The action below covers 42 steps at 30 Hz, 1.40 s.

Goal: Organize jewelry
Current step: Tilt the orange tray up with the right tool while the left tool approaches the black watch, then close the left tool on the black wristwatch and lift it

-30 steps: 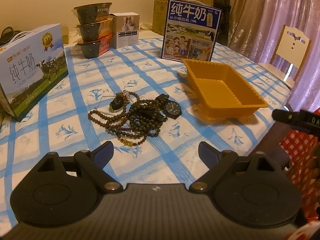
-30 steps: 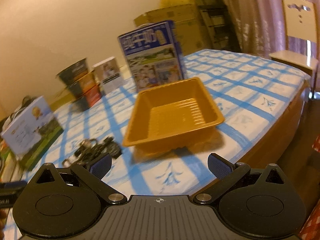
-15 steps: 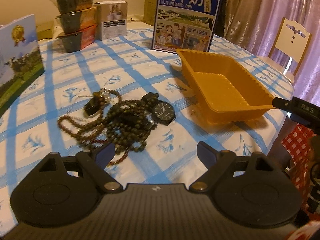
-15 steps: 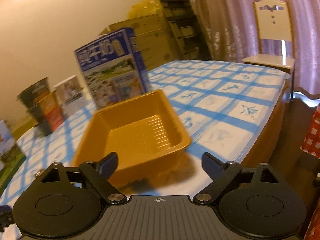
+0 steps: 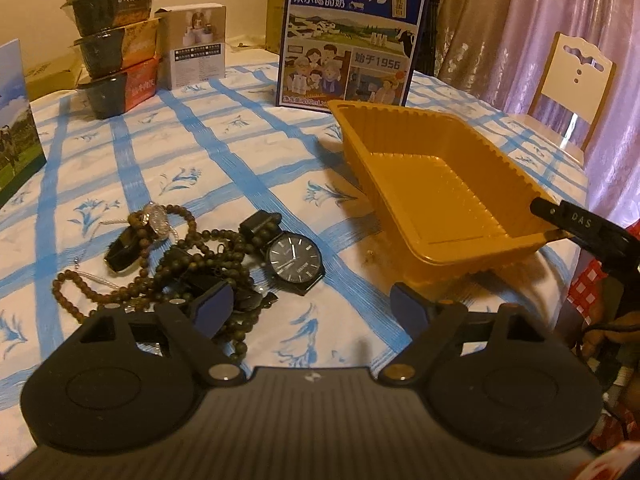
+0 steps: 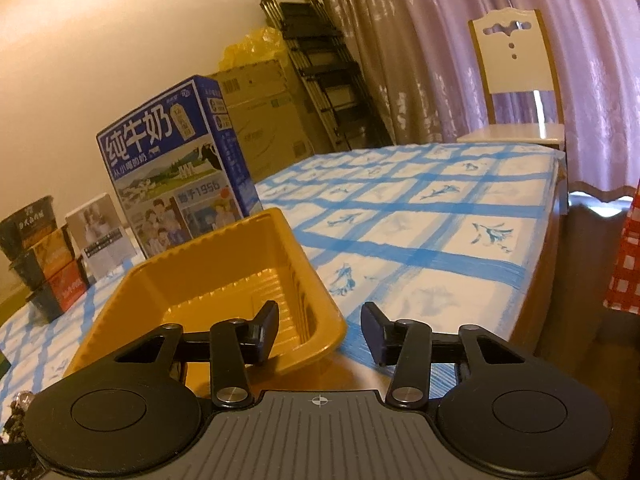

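Note:
A tangle of brown bead strings point(image 5: 200, 268) lies on the blue-checked tablecloth point(image 5: 240, 152) with a black wristwatch point(image 5: 294, 261) at its right and a second dark watch point(image 5: 124, 254) at its left. My left gripper point(image 5: 312, 306) is open just above the pile's near edge, the watch between its fingers' line. An empty orange tray point(image 5: 432, 192) sits to the right. My right gripper point(image 6: 318, 332) is open at the tray's point(image 6: 224, 280) near right corner, its left finger over the rim. The right gripper's finger also shows in the left wrist view point(image 5: 576, 224).
A blue milk carton point(image 5: 352, 36) stands behind the tray. Stacked dark food bowls point(image 5: 116, 44) and a small white box point(image 5: 196, 48) stand at the back left. Another milk box point(image 5: 16, 120) is at the far left. A white chair point(image 6: 516, 80) stands by the curtain.
My left gripper moved forward and lower toward the bead pile and watch. My right gripper moved in to the tray's near corner and its jaws narrowed somewhat.

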Each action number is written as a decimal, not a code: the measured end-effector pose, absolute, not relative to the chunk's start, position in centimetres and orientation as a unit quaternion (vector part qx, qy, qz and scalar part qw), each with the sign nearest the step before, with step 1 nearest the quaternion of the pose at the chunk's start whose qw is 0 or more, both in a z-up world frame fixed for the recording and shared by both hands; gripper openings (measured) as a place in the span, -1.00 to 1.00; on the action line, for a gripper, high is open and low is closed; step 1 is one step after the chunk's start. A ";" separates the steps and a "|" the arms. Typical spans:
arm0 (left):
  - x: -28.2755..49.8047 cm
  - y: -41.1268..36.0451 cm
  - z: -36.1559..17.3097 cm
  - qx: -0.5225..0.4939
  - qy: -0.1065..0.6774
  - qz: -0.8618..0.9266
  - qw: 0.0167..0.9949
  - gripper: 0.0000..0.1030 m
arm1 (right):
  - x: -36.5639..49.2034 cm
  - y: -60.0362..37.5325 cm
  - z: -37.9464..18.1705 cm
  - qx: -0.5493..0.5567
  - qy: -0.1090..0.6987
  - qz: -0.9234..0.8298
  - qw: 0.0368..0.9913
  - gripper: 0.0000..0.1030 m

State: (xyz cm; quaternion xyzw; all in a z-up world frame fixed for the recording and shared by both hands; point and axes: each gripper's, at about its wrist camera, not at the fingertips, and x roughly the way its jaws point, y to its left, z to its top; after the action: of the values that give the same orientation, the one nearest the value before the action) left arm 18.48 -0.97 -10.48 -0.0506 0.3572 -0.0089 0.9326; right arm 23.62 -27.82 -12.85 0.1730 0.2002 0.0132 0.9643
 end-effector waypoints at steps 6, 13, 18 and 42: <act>19.0 -1.2 -11.3 -0.048 0.360 -0.011 0.932 0.60 | 24.6 -27.5 -13.7 0.177 0.193 0.019 0.965 -0.34; 19.4 -1.4 -11.5 -0.046 0.360 -0.011 0.932 0.60 | 25.3 -27.0 -13.7 0.172 0.190 0.020 0.966 -0.72; 19.6 -1.7 -11.7 -0.044 0.359 -0.011 0.932 0.56 | 25.2 -27.3 -13.1 0.167 0.195 0.016 0.966 -0.76; 24.7 -1.8 -13.9 -0.063 0.357 0.068 0.929 0.23 | 24.8 -29.0 -12.1 0.148 0.193 0.002 0.970 -0.78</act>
State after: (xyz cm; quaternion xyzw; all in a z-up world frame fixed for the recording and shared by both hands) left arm 24.74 -1.85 -13.89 -0.0630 0.3572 0.0679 0.9294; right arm 24.77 -29.03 -12.11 0.1484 0.1931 0.0024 0.9699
